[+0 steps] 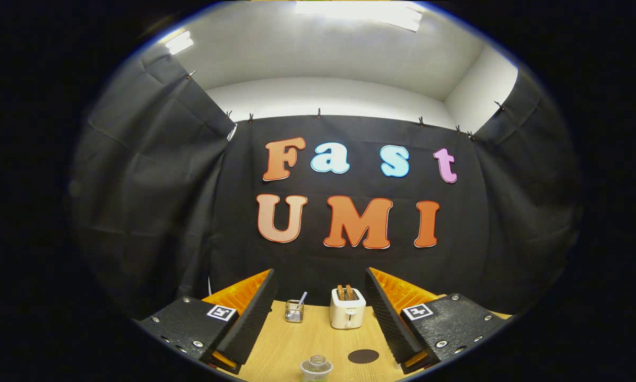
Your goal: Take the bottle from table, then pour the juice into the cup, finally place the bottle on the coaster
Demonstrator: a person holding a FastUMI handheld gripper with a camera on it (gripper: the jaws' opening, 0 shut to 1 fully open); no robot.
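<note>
My gripper is open, its two fingers spread wide above the wooden table with nothing between them. Low between the fingers, close to me, the clear top of a bottle or cup pokes up, with something green showing beneath it; I cannot tell which of the two it is. Just to its right a dark round coaster lies flat on the wood, near the right finger.
At the table's far end, against the black cloth wall, stand a white toaster with slices in it and a small wire basket holding a utensil. Cloth walls close in both sides.
</note>
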